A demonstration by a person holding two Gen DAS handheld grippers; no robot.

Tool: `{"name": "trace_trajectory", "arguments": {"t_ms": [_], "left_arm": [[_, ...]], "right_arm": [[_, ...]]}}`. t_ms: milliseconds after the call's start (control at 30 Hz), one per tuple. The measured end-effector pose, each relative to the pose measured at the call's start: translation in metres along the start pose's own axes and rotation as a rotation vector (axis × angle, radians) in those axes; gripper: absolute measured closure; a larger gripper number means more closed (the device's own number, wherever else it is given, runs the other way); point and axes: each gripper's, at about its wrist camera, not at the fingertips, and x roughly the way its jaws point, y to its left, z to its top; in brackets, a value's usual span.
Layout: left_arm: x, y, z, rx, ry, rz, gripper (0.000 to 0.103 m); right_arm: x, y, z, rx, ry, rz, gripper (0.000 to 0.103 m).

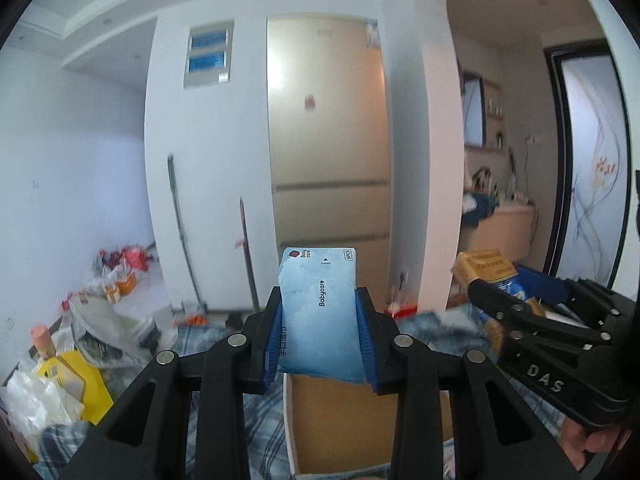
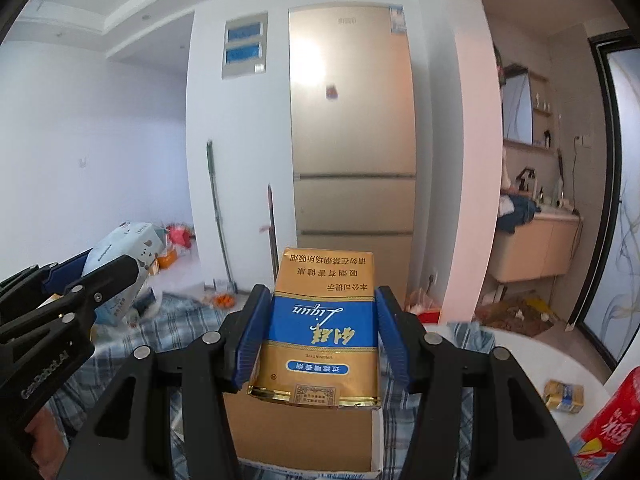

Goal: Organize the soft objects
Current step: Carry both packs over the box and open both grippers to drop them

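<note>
Left wrist: pale-blue Babycare wipes pack (image 1: 318, 316), upright.

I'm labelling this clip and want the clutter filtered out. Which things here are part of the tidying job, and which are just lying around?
In the job:
- blue Babycare wipes pack, clamped in the left gripper
- gold-and-blue soft pack, clamped in the right gripper
- cardboard box below both

Lying about:
- fridge
- mop
- floor bags
- red packet

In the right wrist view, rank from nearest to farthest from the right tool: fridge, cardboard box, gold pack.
1. gold pack, held in the right tool.
2. cardboard box, just below.
3. fridge, far back against the wall.
</note>
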Motion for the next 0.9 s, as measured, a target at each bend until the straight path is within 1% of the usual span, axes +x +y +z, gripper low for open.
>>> {"name": "trace_trajectory", "arguments": {"t_ms": [67,167,267,333,400,467,533,633,733,767,800,833,867,900], "left_arm": [[0.019,0.000,-0.008,0.006,0.063,-0.003,0.068],[0.054,-0.001,-0.023,0.028,0.195,-0.015,0.068],[0.077,0.001,-0.038,0.018,0.283,-0.027,0.068],[0.086,0.002,-0.047,0.030,0.311,-0.014,0.068],[0.094,0.003,-0.055,0.035,0.339,-0.004,0.068],[0.097,0.004,-0.062,0.037,0.365,-0.007,0.068],[0.098,0.004,-0.067,0.049,0.369,0.003,0.068],[0.102,0.003,-0.071,0.055,0.387,-0.001,0.068],[0.107,0.003,-0.075,0.059,0.401,0.002,0.068],[0.109,0.003,-0.076,0.057,0.409,0.008,0.062],[0.110,0.004,-0.076,0.058,0.414,0.010,0.046],[0.110,0.004,-0.077,0.057,0.409,0.015,0.037],[0.109,0.006,-0.077,0.054,0.396,0.021,0.028],[0.107,0.007,-0.076,0.052,0.379,0.034,0.027]], "right_arm": [[0.014,-0.003,-0.009,0.007,0.041,0.001,0.050],[0.035,-0.008,-0.023,0.015,0.109,-0.008,0.050],[0.057,-0.013,-0.039,0.020,0.188,-0.014,0.050],[0.069,-0.015,-0.050,0.029,0.240,-0.005,0.050],[0.078,-0.015,-0.059,0.032,0.272,-0.003,0.050],[0.084,-0.016,-0.065,0.027,0.290,-0.007,0.050],[0.090,-0.016,-0.072,0.014,0.313,-0.015,0.050],[0.096,-0.017,-0.078,0.018,0.344,-0.006,0.050],[0.097,-0.017,-0.081,0.006,0.351,0.002,0.048],[0.096,-0.015,-0.082,0.003,0.344,0.010,0.045],[0.095,-0.015,-0.082,0.002,0.333,0.015,0.037],[0.094,-0.014,-0.081,0.000,0.323,0.008,0.030],[0.094,-0.013,-0.081,-0.002,0.315,-0.001,0.027],[0.092,-0.013,-0.081,-0.002,0.307,-0.006,0.022]]}}
